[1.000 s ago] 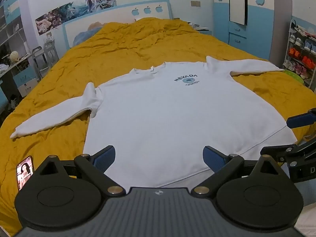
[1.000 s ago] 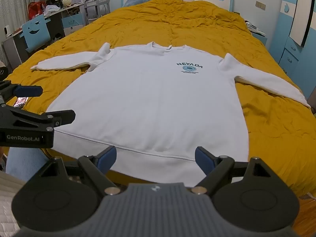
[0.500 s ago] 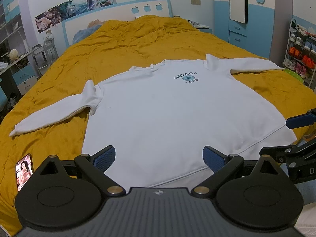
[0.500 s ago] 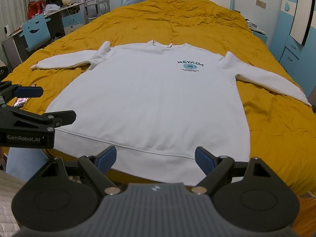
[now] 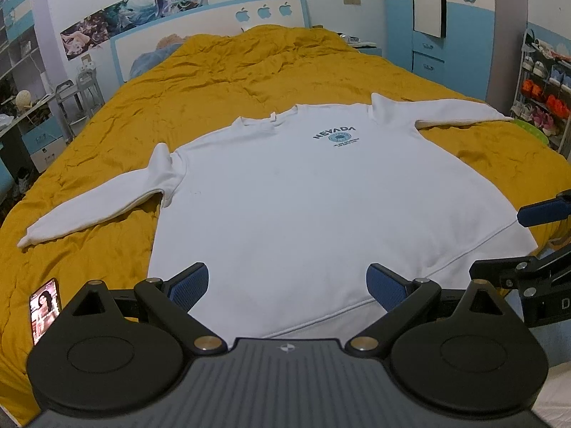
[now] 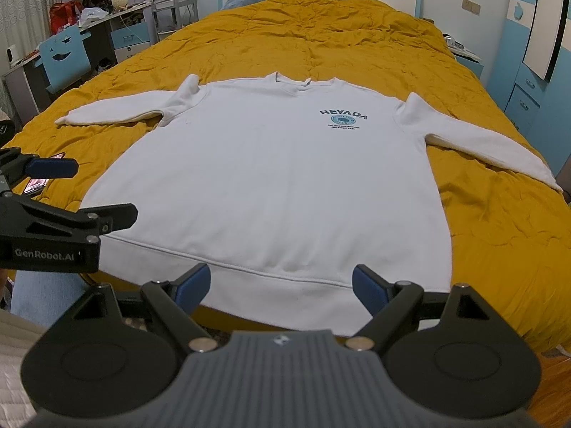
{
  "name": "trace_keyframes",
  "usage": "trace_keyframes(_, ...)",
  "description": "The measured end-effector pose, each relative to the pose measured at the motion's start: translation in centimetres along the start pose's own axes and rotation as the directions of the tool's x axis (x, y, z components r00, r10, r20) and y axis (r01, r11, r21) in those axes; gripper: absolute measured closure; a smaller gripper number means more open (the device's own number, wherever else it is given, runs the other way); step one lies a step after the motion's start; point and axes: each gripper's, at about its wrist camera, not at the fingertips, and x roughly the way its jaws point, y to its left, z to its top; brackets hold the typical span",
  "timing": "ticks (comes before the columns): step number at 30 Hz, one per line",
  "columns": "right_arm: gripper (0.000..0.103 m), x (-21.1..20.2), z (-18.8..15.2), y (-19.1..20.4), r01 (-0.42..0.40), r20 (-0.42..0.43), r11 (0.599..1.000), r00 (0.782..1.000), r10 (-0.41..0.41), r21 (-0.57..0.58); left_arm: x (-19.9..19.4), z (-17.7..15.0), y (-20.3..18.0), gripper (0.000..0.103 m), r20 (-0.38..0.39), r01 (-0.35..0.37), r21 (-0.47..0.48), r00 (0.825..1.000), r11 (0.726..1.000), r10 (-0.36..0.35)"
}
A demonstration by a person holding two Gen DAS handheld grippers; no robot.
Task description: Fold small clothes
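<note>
White sweatshirt spread flat on the bed, both grippers spread wide at its hem.

The white sweatshirt [image 5: 307,199] lies face up on the yellow bedspread [image 5: 228,82], straight ahead of both grippers, with its sleeves stretched out to either side and the "NEVADA" print [image 6: 343,117] on the chest at the far end. The left gripper [image 5: 288,283] is wide, holding nothing, its blue pads [image 5: 189,285] over the near hem toward the garment's left corner. The right gripper [image 6: 281,284] is likewise wide and holding nothing, just short of the hem band in front of it. Each gripper shows at the edge of the other's view, side by side but apart. A phone [image 5: 44,309] with a lit screen lies on the bedspread to the left of the left gripper, clear of the sweatshirt.
</note>
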Motion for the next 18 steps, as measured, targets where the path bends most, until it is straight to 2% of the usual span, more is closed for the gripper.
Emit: trace_keyframes(18,0.021,-0.01,0.03,0.00,-0.002,-0.001,1.000,1.000,0.002,0.004,0.04,-0.06,-0.17,0.000,-0.006,0.001,0.004,1.000,1.000,-0.001)
